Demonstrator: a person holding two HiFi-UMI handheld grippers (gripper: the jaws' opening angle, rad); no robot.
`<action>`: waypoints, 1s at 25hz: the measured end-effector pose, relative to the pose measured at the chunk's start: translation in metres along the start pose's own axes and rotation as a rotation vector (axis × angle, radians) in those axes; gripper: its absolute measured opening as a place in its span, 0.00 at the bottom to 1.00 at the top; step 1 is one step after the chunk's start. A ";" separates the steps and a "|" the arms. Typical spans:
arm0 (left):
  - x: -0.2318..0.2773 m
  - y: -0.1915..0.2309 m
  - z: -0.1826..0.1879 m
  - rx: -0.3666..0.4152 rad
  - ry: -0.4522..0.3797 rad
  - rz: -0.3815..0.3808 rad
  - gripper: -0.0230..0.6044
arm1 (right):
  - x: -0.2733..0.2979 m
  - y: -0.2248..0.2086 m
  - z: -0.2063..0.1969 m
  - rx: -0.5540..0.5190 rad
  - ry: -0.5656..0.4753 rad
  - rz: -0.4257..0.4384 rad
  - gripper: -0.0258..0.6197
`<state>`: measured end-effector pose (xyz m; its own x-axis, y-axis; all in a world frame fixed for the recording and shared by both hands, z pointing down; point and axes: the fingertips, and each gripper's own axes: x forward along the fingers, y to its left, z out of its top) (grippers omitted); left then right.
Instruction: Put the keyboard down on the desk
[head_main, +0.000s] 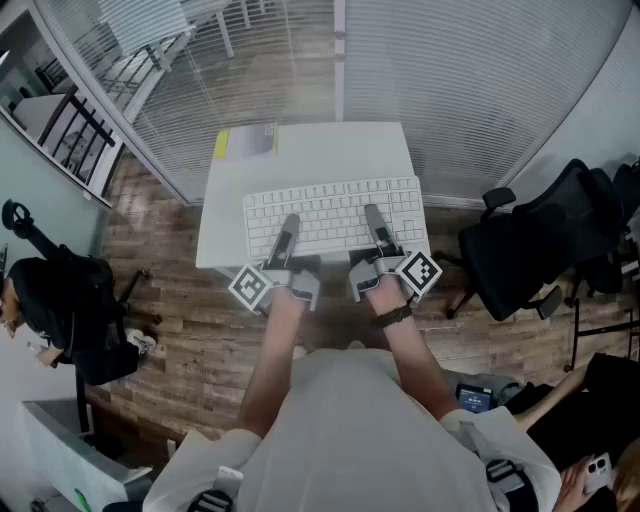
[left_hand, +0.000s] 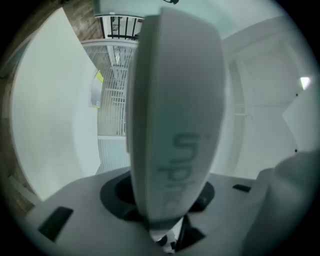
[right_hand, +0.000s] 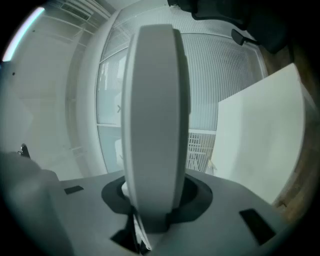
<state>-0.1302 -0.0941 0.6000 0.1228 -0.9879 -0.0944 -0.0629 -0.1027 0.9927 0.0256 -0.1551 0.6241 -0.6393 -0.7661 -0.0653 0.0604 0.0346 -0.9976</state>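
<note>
A white keyboard (head_main: 335, 215) hangs level over the front part of the white desk (head_main: 340, 150), its near edge past the desk's front edge. My left gripper (head_main: 290, 225) is shut on the keyboard's near-left part and my right gripper (head_main: 372, 215) on its near-right part. In the left gripper view the keyboard (left_hand: 175, 100) stands edge-on between the jaws, with faint grey print on its rim. The right gripper view shows the keyboard (right_hand: 152, 115) the same way, with the desk (right_hand: 260, 140) off to the right. I cannot tell whether the keyboard touches the desk.
A yellow-edged pad (head_main: 245, 142) lies at the desk's far left corner. A black office chair (head_main: 530, 250) stands to the right, another black chair (head_main: 70, 300) to the left. A glass wall with blinds (head_main: 480, 70) runs behind the desk. The floor is wood.
</note>
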 end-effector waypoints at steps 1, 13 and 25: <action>0.001 -0.001 0.000 0.001 0.000 -0.002 0.25 | 0.000 0.000 0.000 -0.003 0.001 0.001 0.24; 0.001 -0.008 0.001 -0.008 -0.011 -0.017 0.25 | 0.001 0.005 0.000 -0.010 0.013 -0.004 0.24; -0.023 -0.010 -0.020 0.016 -0.047 0.037 0.27 | -0.025 -0.002 -0.001 0.046 0.048 -0.009 0.24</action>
<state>-0.1123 -0.0680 0.5937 0.0734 -0.9954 -0.0616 -0.0824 -0.0676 0.9943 0.0411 -0.1356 0.6282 -0.6759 -0.7347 -0.0581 0.0889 -0.0030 -0.9960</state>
